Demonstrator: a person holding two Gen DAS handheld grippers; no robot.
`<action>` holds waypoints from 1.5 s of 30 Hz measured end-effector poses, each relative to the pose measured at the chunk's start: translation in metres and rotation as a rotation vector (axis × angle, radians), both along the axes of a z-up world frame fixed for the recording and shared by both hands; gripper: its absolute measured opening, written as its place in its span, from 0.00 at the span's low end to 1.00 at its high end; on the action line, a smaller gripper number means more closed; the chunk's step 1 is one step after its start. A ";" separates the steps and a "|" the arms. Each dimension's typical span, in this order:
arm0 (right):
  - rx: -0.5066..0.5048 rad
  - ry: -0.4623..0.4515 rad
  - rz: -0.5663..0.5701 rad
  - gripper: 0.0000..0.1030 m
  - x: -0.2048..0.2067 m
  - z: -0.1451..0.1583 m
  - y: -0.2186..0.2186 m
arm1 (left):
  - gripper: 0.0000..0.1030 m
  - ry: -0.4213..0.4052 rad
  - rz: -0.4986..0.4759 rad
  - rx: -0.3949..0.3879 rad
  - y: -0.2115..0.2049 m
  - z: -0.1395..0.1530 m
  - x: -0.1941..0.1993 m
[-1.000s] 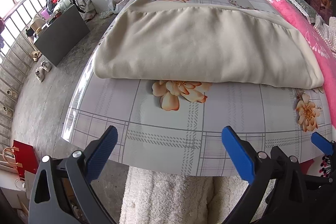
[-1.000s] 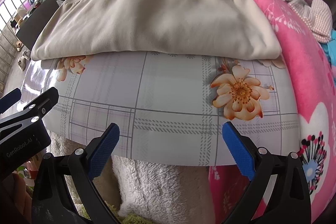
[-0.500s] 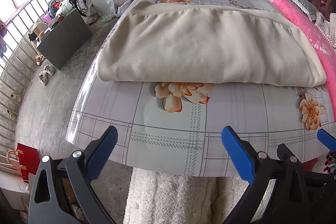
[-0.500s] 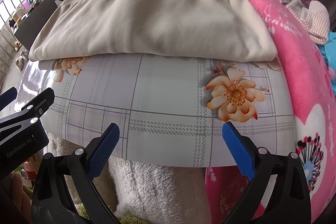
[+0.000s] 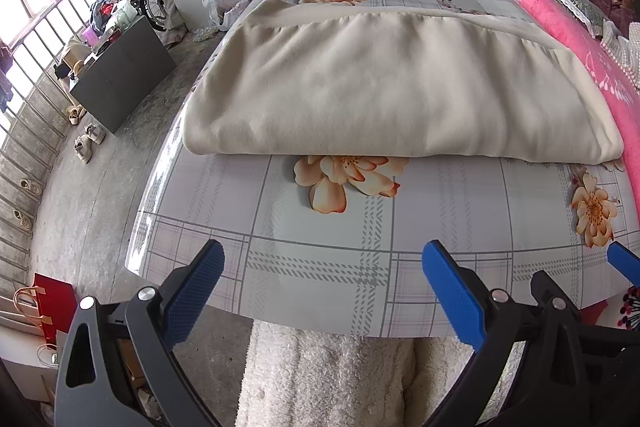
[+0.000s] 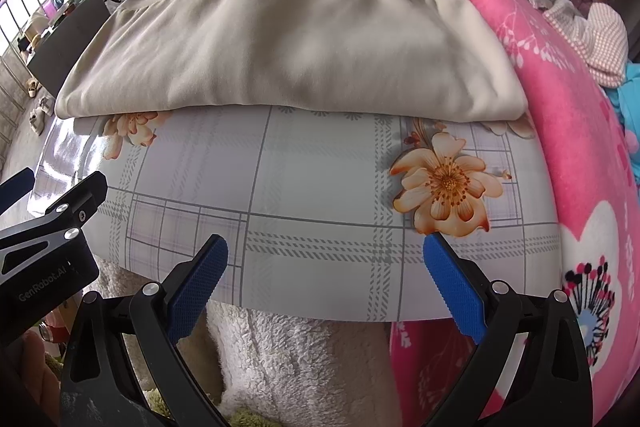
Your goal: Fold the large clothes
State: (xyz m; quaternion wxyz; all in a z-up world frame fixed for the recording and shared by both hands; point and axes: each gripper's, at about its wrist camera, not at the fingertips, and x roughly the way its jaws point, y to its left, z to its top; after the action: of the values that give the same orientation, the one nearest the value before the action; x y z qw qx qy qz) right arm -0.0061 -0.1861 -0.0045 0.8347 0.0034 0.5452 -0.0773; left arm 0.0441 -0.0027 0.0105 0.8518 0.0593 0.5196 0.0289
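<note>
Currently I am holding my left gripper and right gripper spread wide and empty, hovering at the near edge of the floral-cloth table. Folded beige garment is lying flat mid-table, apart from both grippers, its right edge touching the pink blanket.

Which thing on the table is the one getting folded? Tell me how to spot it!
Find the big table with the grey checked, flowery cover, next to the pink blanket. Lying flat across its middle is the folded cloth. It is the only plain cream thing there, with no flowers or checks on it.
</note>
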 end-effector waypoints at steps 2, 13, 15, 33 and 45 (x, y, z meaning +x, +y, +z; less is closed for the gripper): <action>0.001 0.001 -0.003 0.92 0.000 0.000 -0.001 | 0.95 0.000 -0.001 0.000 -0.001 0.000 0.000; 0.002 0.001 -0.004 0.92 0.000 0.001 -0.002 | 0.95 -0.002 -0.004 0.000 -0.002 0.001 0.000; 0.003 0.002 -0.003 0.92 0.000 0.001 -0.003 | 0.95 -0.002 -0.004 0.000 -0.002 0.001 0.000; 0.000 0.001 -0.009 0.92 0.001 0.002 -0.004 | 0.95 -0.008 -0.003 0.000 -0.002 0.003 0.000; 0.000 0.001 -0.011 0.92 0.002 0.003 -0.003 | 0.95 -0.008 -0.003 -0.001 -0.001 0.004 0.000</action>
State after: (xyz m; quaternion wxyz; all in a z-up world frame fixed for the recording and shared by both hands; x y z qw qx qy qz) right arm -0.0041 -0.1894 -0.0016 0.8341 0.0064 0.5455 -0.0817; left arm 0.0439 -0.0042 0.0142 0.8540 0.0596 0.5161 0.0279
